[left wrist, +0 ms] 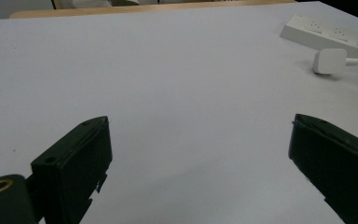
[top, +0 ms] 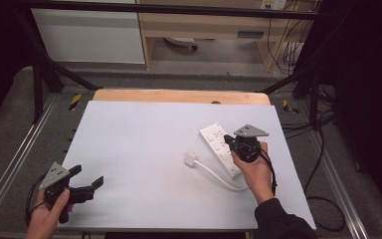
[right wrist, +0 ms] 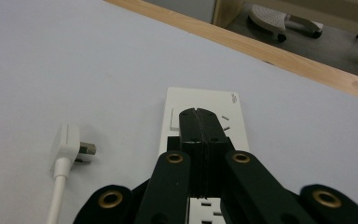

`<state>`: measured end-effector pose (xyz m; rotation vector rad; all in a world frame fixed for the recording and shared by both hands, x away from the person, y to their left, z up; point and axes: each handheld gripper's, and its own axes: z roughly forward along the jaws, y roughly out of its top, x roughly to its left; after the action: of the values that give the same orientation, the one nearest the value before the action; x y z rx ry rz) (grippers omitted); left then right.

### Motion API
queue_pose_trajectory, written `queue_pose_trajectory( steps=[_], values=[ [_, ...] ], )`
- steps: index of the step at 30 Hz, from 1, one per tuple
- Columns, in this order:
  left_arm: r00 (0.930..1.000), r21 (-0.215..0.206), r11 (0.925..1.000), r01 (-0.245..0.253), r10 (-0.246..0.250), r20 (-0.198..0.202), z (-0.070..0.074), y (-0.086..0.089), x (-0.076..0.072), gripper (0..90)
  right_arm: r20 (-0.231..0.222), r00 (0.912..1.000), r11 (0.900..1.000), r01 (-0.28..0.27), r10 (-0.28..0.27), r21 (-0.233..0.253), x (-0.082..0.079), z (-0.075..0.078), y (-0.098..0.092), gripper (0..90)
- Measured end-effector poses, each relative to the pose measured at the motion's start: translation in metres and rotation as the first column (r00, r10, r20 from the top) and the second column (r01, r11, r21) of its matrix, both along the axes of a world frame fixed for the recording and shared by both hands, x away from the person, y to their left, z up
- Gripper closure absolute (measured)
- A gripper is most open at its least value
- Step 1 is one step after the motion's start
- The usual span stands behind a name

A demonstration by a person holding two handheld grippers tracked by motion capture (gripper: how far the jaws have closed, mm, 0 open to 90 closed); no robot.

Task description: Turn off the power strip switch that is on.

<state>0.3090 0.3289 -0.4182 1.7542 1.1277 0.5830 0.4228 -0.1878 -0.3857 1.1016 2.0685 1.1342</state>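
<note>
Power strip [top: 222, 148] — a white multi-socket bar lying flat on the right half of the white surface [top: 144, 149]; in the high view its long axis runs diagonally, from the far left toward the person's right hand. Its cord loops back to the white plug [top: 191, 160], which lies loose just left of the strip, unplugged. The right gripper [top: 230, 143] hovers over the strip; the left gripper [top: 99, 182] rests near the front-left corner, well apart from both. Left gripper view: jaws wide apart over bare surface, strip [left wrist: 328, 32] and plug [left wrist: 329, 60] at far right. Right gripper view: jaws pressed together, empty, poised above the strip [right wrist: 205, 116] — plug [right wrist: 70, 144] at left, prongs pointing toward the strip. Judged barely begun: nothing is grasped yet.
</note>
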Motion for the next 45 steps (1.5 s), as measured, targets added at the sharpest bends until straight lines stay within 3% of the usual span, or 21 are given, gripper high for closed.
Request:
queue_pose_trajectory(
  steps=[17,35,45],
  values=[
    [1.0,0.004,1.0,-0.001,0.001,-0.005,-0.001,0.0,0.001,5.8,-0.029,0.9995,1.0,0.016,-0.016,0.008,-0.004,-0.012,-0.008,90.0],
    [0.9999,0.015,0.9999,0.002,-0.002,-0.011,-0.002,-0.002,0.001,5.8,-0.063,0.9977,0.997,0.028,-0.024,0.065,-0.011,-0.028,-0.016,90.0],
    [0.9999,0.019,0.9998,0.003,-0.003,-0.01,-0.002,-0.002,0.001,5.8,-0.078,0.9968,0.998,0.022,-0.018,0.054,-0.009,-0.032,-0.014,90.0]
  ],
)
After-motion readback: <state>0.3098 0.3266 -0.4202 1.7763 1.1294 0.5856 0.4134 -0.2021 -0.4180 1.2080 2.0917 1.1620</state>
